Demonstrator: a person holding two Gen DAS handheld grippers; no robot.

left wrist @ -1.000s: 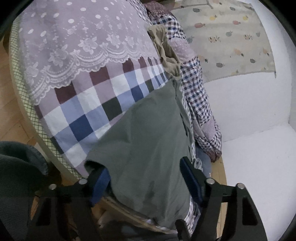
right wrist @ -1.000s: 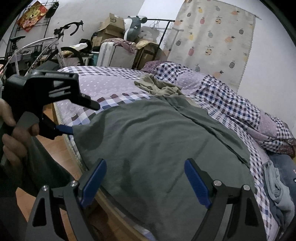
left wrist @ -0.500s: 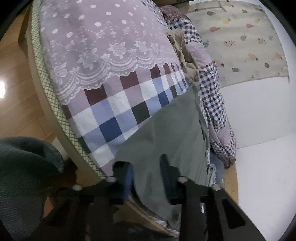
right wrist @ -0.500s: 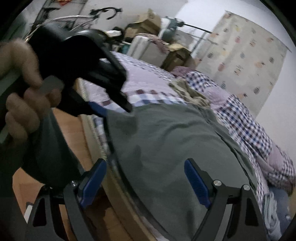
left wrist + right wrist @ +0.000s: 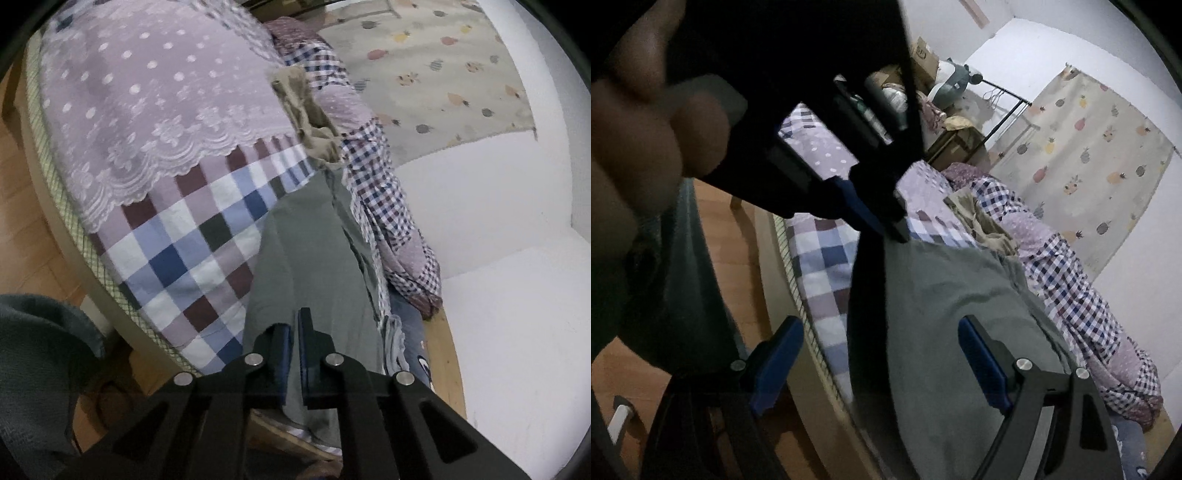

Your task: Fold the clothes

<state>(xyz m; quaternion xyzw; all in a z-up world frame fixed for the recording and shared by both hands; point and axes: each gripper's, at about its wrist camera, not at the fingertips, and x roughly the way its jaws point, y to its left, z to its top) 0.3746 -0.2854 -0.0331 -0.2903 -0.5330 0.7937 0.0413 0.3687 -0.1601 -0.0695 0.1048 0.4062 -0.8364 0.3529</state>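
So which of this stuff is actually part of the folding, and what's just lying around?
In use:
- green garment
- left gripper, shut on its edge
- right gripper, open

Just lying about:
- khaki garment
- gingham quilt
- checked bedspread
- pineapple curtain

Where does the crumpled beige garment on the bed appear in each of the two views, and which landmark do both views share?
Left wrist view: the beige garment lies upper centre, between the lilac lace bedspread and the checked quilt, beyond the grey-green garment.
Right wrist view: it lies right of centre, past the far end of the grey-green garment.
Shared landmark: the pineapple-print curtain behind the bed.
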